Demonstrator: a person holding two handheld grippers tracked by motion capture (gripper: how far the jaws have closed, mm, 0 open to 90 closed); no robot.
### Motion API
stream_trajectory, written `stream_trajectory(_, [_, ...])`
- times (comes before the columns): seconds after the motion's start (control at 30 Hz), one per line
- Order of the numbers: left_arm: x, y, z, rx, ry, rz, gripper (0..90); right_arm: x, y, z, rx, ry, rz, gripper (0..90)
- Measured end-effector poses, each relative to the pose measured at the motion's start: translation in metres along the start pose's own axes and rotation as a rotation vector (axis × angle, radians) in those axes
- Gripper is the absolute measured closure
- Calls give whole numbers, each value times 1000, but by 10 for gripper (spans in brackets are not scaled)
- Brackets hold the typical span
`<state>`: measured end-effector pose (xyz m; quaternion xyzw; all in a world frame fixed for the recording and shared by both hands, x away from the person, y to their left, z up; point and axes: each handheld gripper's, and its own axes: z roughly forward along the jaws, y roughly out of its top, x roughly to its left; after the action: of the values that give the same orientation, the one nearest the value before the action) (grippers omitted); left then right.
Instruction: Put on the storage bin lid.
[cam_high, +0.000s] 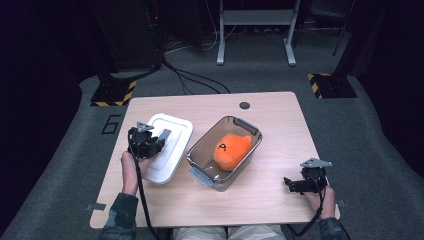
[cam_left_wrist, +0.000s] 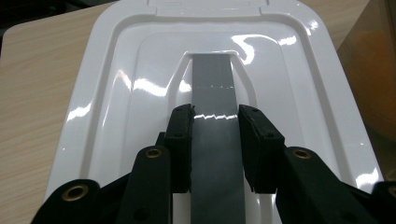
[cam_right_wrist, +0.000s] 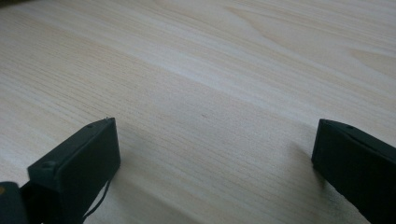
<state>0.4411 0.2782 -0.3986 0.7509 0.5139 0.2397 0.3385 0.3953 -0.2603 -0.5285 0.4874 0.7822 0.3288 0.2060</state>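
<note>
Left gripper (cam_left_wrist: 215, 140) clamped on lid handle (cam_left_wrist: 214, 93); right gripper (cam_right_wrist: 210, 154) wide open, nothing held.
The grip on the white lid (cam_left_wrist: 116, 93) is confirmed in the left gripper view; the orange toy (cam_high: 231, 150) in the container (cam_high: 200, 156) is seen from above.

Dim surroundings, lit table (cam_high: 280, 130), glare streaks on glossy lid (cam_left_wrist: 140, 84).

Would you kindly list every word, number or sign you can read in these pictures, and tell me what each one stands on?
"6": a large dark outlined figure on the grey floor left of the table.
A small dark mark on the orange plush toy in the clear container: too small to read.
White lid and its grey handle: no text.
</note>
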Motion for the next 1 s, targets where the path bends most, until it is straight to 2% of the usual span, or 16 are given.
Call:
stream_trajectory(0.6, [-10,26,-21,-37,-26,25,662,0,0,0,-2,-5,-1,1])
stream_trajectory(0.9, [-28,45,-30,-61,-60,60,662,-1,0,0,-2,-5,-2,2])
stream_trajectory(0.93, [-33,51,-32,-58,-69,82,662,-1,0,0,-2,-5,-1,2])
stream_trajectory(1.0, [-38,56,-33,-66,-74,90,662,-1,0,0,-2,-5,-2,2])
